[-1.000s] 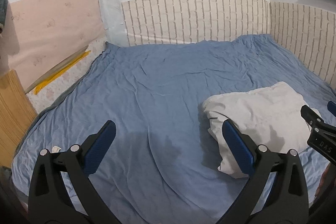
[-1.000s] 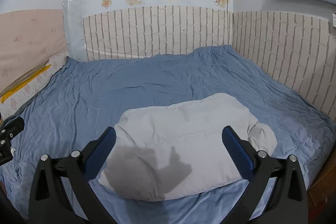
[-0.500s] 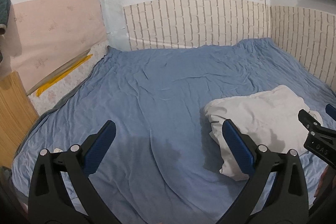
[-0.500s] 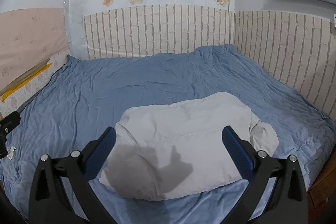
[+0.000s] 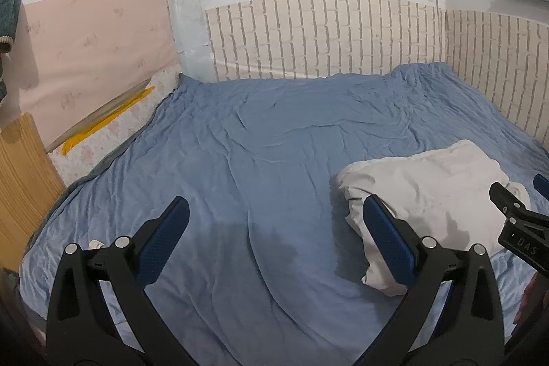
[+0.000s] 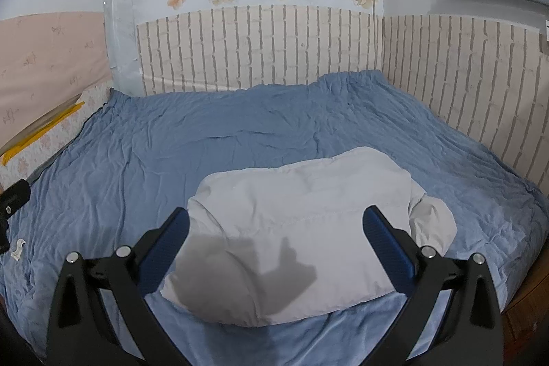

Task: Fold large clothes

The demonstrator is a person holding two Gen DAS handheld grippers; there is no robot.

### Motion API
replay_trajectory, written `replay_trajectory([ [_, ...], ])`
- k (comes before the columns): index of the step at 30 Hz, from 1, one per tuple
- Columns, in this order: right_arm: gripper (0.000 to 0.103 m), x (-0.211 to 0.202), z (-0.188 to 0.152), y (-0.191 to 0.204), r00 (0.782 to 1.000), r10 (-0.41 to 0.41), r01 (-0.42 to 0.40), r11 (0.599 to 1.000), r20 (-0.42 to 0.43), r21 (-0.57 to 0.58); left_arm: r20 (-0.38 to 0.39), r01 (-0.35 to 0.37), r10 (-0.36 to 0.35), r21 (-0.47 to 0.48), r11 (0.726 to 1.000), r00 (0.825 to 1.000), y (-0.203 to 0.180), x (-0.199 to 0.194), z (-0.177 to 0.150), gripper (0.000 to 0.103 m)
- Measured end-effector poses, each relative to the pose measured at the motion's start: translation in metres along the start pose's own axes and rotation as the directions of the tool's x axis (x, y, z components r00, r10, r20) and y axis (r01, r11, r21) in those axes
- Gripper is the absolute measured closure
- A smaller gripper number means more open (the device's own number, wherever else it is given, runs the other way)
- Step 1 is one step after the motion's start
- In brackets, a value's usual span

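A pale grey padded garment lies folded into a compact bundle on the blue bed sheet, near the front right of the bed. It also shows in the left wrist view at the right. My right gripper is open and empty, held above the bundle's near edge. My left gripper is open and empty over bare sheet, to the left of the bundle. The right gripper's finger shows at the right edge of the left wrist view.
Brick-pattern walls close the bed at the back and right. A pink padded panel and a wooden board stand at the left. A small white tag lies on the sheet near the front left.
Both grippers have drawn back and up slightly, still open. The bundle has not moved.
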State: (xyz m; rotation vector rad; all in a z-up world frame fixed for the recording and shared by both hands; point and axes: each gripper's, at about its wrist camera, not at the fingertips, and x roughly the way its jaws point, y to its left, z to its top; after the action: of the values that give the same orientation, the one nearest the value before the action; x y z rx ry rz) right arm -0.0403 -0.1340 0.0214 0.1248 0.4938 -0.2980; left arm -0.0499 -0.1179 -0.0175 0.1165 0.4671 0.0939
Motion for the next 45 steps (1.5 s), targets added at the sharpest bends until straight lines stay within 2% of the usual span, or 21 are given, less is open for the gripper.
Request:
replay_trajectory([
  [31, 0.002, 0.0001, -0.0071, -0.0018, 1.000, 0.000, 0.000, 1.000, -0.009, 0.003, 0.003, -0.017, 0.017, 0.026, 1.000, 1.000, -0.0004, 0.0031, -0.0031, 0.003],
  [45, 0.002, 0.0006, -0.0084, -0.0020, 1.000, -0.001, 0.001, 1.000, -0.009, 0.003, -0.009, -0.003, 0.003, 0.025, 1.000, 1.000, 0.0027, 0.0085, -0.0034, 0.003],
])
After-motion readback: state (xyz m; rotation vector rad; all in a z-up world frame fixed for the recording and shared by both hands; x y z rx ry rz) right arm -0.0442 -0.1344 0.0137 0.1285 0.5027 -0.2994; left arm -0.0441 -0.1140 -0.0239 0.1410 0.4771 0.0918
